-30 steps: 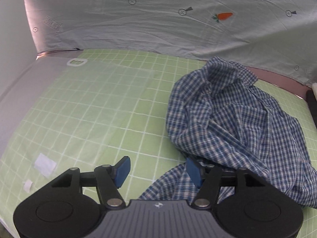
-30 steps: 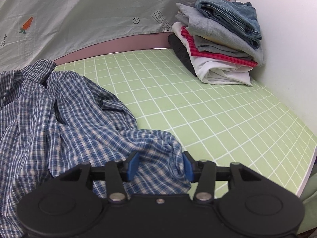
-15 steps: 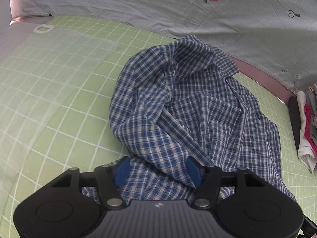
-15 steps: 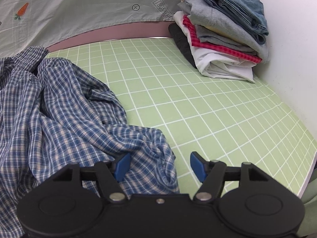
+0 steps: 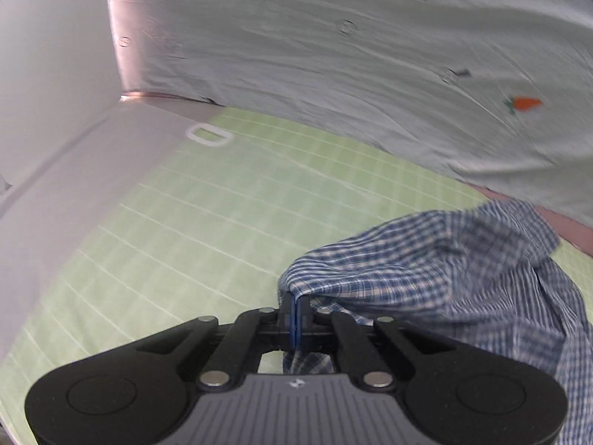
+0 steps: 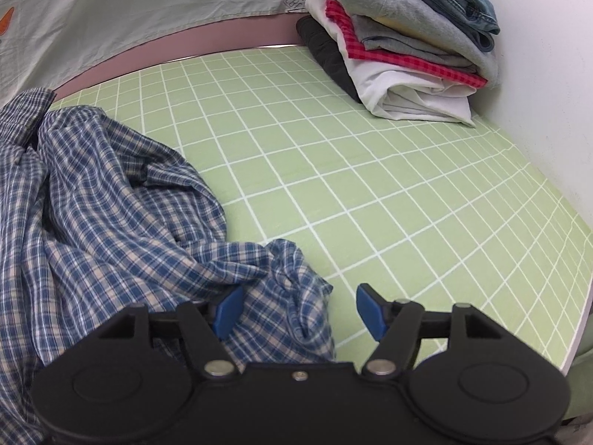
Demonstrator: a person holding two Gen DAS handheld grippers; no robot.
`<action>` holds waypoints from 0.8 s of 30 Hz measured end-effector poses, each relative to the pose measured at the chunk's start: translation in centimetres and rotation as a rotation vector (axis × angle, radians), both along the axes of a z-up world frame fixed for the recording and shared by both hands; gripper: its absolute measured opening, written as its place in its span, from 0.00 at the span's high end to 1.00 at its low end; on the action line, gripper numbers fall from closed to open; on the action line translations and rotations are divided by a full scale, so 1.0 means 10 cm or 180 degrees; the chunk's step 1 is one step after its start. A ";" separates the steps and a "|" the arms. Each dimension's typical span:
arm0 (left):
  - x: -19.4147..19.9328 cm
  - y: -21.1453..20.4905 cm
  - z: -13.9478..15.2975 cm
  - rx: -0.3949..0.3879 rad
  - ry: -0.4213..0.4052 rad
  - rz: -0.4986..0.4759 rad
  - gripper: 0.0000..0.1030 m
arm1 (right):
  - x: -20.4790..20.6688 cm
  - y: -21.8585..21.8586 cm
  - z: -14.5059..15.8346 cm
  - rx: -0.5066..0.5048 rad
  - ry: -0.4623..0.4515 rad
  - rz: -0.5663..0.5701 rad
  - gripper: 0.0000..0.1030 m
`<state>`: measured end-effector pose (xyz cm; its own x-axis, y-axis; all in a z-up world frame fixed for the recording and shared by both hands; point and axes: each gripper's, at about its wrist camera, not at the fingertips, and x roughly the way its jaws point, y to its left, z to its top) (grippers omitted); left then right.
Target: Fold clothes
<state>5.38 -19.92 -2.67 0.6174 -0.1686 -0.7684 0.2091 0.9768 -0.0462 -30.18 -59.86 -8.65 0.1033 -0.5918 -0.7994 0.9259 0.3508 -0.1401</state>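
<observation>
A crumpled blue-and-white checked shirt point(image 6: 103, 222) lies on the green grid mat point(image 6: 370, 193). My left gripper point(image 5: 295, 306) is shut on an edge of the shirt point(image 5: 426, 282) and holds that edge lifted above the mat point(image 5: 222, 222); the view is blurred by motion. My right gripper point(image 6: 298, 313) is open, with a bunched end of the shirt lying between its blue pads point(image 6: 228, 309), nearer the left pad.
A stack of folded clothes point(image 6: 400, 44) stands at the mat's far right corner by a white wall. A pale sheet with carrot prints point(image 5: 370, 74) hangs behind the mat. A grey surface point(image 5: 55, 204) borders the mat on the left.
My left gripper closed on the shirt's edge and swung left, lifting the cloth. My right gripper opened wider over the bunched end and moved slightly forward.
</observation>
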 end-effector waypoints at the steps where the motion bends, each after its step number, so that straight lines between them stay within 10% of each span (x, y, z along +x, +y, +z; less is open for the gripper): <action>1: 0.11 0.10 0.03 0.0056 -0.0043 0.0085 0.99 | 0.02 -0.01 0.01 -0.0008 -0.0007 -0.0033 0.34; 7: 0.53 0.35 -0.01 0.0276 -0.0051 0.0409 0.93 | 0.22 -0.10 0.16 -0.0156 -0.0075 -0.0126 0.34; 15: 0.84 -0.18 -0.23 0.0149 0.0053 0.0047 0.39 | 1.11 -0.42 0.26 -0.0318 -0.0097 0.0322 0.31; 24: 1.06 -0.73 -0.81 0.0510 0.0440 -0.0310 0.33 | 2.17 -0.66 0.13 -0.0199 -0.0217 0.1082 0.22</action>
